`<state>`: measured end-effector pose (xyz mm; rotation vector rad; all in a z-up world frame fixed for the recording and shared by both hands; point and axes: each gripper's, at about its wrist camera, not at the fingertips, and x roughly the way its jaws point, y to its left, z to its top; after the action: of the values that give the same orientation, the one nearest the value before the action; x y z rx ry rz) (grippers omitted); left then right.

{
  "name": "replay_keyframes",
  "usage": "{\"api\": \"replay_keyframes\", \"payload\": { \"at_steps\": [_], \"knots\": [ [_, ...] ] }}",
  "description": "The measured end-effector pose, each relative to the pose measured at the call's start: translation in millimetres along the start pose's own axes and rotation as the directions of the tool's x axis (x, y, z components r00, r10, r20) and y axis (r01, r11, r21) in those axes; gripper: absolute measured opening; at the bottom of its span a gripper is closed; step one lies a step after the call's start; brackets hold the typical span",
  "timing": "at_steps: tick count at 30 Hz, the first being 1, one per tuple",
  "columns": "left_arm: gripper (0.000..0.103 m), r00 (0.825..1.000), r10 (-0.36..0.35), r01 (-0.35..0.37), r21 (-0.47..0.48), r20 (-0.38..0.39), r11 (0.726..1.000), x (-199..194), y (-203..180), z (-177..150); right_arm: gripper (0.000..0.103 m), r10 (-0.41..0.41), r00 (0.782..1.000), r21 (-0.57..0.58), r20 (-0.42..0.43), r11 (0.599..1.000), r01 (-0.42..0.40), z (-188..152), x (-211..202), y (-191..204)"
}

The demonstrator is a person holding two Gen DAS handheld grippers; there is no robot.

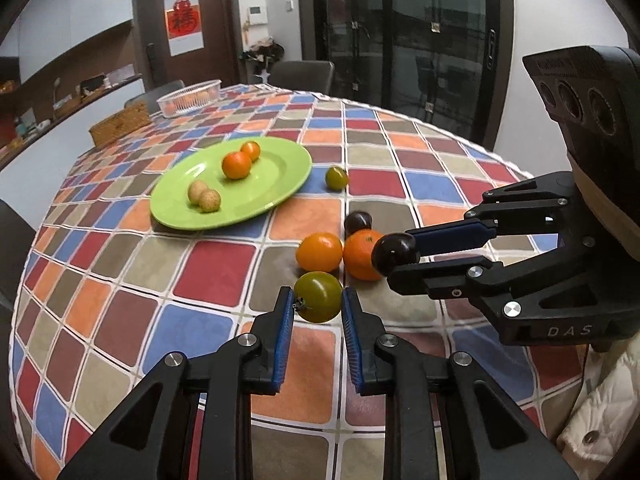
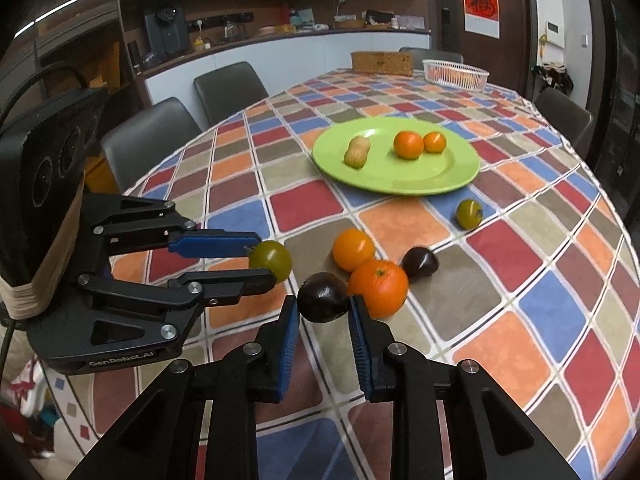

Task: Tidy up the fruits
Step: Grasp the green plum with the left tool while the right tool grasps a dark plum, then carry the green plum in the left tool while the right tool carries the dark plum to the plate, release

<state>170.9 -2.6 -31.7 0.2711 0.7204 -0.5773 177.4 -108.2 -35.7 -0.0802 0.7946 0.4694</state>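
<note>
My left gripper (image 1: 318, 300) is shut on a green tomato (image 1: 319, 297), also seen in the right wrist view (image 2: 272, 260). My right gripper (image 2: 324, 306) is shut on a dark plum (image 2: 323, 297), also seen in the left wrist view (image 1: 394, 253). A green plate (image 1: 256, 196) holds two oranges (image 1: 237, 165) and two tan fruits (image 1: 205, 197). On the cloth lie a yellow-orange fruit (image 2: 353, 249), an orange (image 2: 378, 288), a second dark plum (image 2: 420, 263) and a second green tomato (image 2: 469, 213).
A checked tablecloth (image 2: 520, 248) covers the round table. A white basket (image 2: 455, 74) with fruit and a wicker box (image 2: 382, 63) stand at the far edge. Grey chairs (image 2: 228, 88) surround the table.
</note>
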Motion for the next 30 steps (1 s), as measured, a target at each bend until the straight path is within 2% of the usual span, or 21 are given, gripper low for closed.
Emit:
{"api": "replay_keyframes", "payload": {
  "at_steps": [15, 24, 30],
  "knots": [
    [0.024, 0.99, 0.074, -0.065, -0.081, 0.12, 0.995, -23, 8, 41, 0.027, -0.024, 0.994, -0.01, 0.105, 1.0, 0.025, 36, -21, -15],
    [0.024, 0.983, 0.118, -0.101, -0.119, 0.14, 0.988, -15, 23, 69, 0.027, -0.034, 0.988, -0.018, 0.149, 0.999, 0.037, 68, -20, -33],
    [0.024, 0.983, 0.132, -0.113, -0.145, 0.129, 0.983, -1, 34, 89, 0.027, -0.032, 0.989, -0.005, 0.144, 0.999, 0.033, 92, -9, -50]
  ]
}}
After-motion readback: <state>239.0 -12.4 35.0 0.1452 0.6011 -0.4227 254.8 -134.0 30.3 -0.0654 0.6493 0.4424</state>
